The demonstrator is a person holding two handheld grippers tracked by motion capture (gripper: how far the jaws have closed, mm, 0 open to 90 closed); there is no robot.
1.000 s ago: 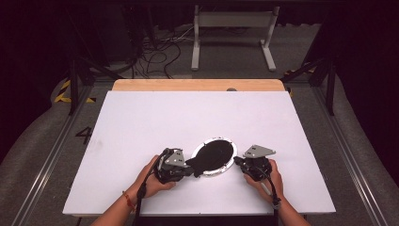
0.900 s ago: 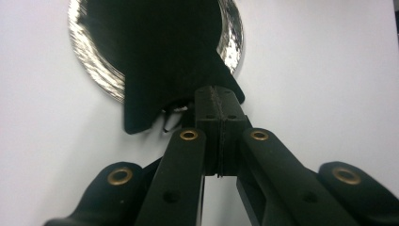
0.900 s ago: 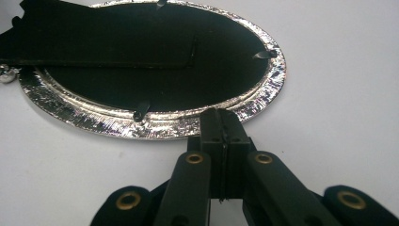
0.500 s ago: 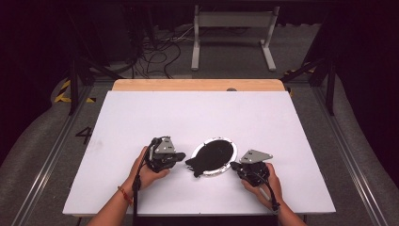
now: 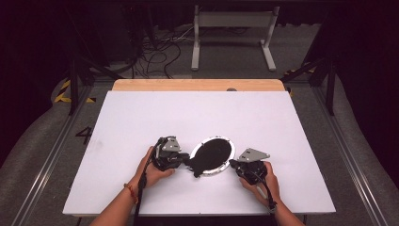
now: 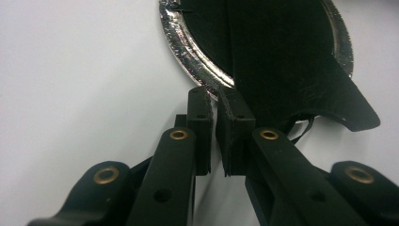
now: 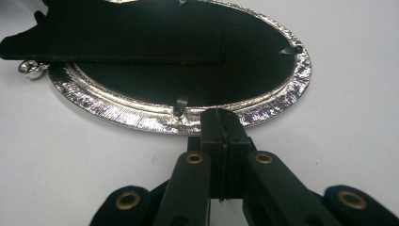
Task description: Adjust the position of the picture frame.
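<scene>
An oval silver frame [image 5: 212, 156] with a black backing is laid flat on the white bench [image 5: 197, 117], near its front edge and between the two grippers. A black flap [image 6: 301, 70], the stand of the backing, is seen lying across the backing and projecting past the rim on the left gripper's side.

The left gripper [image 5: 181, 161] is held just beside the frame's left end. In the left gripper view, its jaws are seen with a narrow gap between them; they have just been opening slightly. Nothing is gripped between them; the tips are placed at the rim, beside the flap's edge.

The right gripper [image 5: 234, 165] is held at the frame's right end. In the right gripper view, its jaws are seen pressed fully together, with their tips at the outer edge of the silver rim [image 7: 263, 110]. Whether the rim is touched cannot be told. A small metal tab [image 7: 180, 104] is visible on the backing just ahead of the tips.
</scene>
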